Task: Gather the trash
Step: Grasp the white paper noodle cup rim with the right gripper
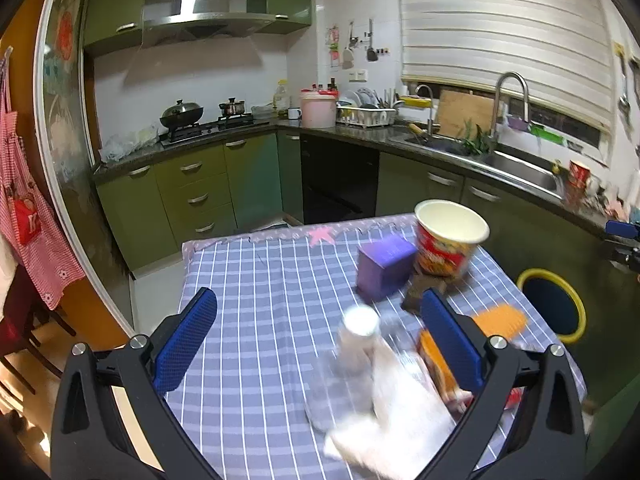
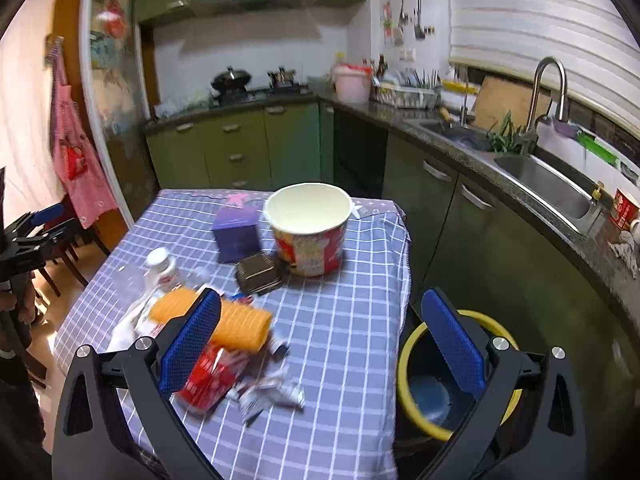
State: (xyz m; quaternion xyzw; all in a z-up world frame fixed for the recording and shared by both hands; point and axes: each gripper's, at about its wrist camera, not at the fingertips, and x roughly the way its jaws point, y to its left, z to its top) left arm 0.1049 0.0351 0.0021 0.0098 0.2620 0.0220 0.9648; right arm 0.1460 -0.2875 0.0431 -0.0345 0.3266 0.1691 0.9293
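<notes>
Trash lies on a blue checked tablecloth (image 2: 340, 320): a red paper noodle bucket (image 2: 308, 228), a purple box (image 2: 236, 232), a dark small box (image 2: 258, 274), a clear plastic bottle with white cap (image 1: 352, 364), an orange ridged pack (image 2: 224, 316), a red wrapper (image 2: 208, 376) and crumpled silver wrappers (image 2: 268, 392). My left gripper (image 1: 320, 344) is open above the bottle and white tissue (image 1: 400, 412). My right gripper (image 2: 324, 348) is open over the table's right edge, beside the wrappers. A yellow-rimmed bin (image 2: 440, 384) stands on the floor to the right of the table.
Green kitchen cabinets (image 1: 200, 188) and a counter with stove and sink (image 2: 552, 188) run along the back and right. Wooden chairs (image 2: 60, 256) and a red apron (image 1: 28, 216) are at the left. The bin also shows in the left wrist view (image 1: 552, 304).
</notes>
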